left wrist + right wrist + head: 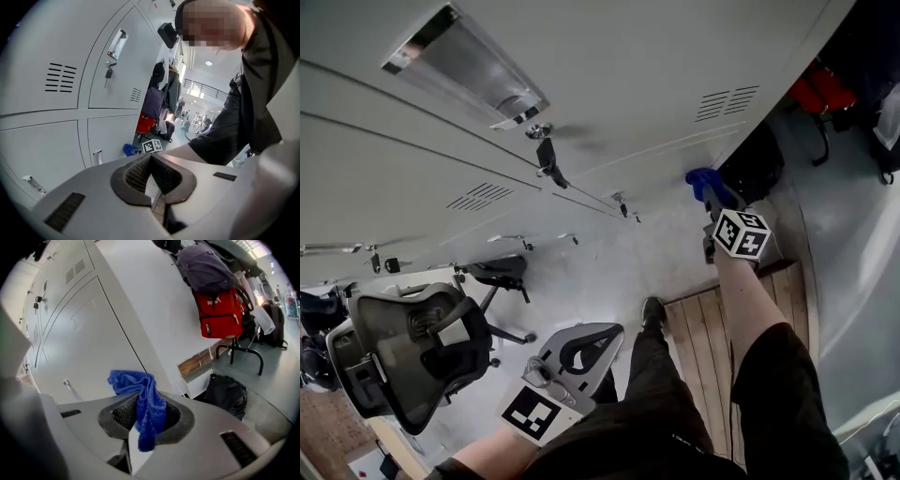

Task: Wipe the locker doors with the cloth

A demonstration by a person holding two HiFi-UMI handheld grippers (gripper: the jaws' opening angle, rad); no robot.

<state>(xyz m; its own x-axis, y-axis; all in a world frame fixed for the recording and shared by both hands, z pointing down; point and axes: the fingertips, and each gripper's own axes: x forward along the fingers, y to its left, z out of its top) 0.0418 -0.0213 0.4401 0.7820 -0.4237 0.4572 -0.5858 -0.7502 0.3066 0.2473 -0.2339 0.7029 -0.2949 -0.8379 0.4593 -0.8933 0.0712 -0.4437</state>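
Now right hand-held gripper pinches nubby blue cloth; left hand-held gripper closed, empty.

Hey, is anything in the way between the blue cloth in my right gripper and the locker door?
Nothing visible. The right gripper clamps the blue cloth, and the grey locker door lies straight ahead. The door's small latch sits off to the left; the black bag lies on the floor to the right.

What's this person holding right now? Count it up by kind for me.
Tools: 2, the left tool and the right tool
Cloths: 1, the blue cloth, pinched in the right tool
Total: 3
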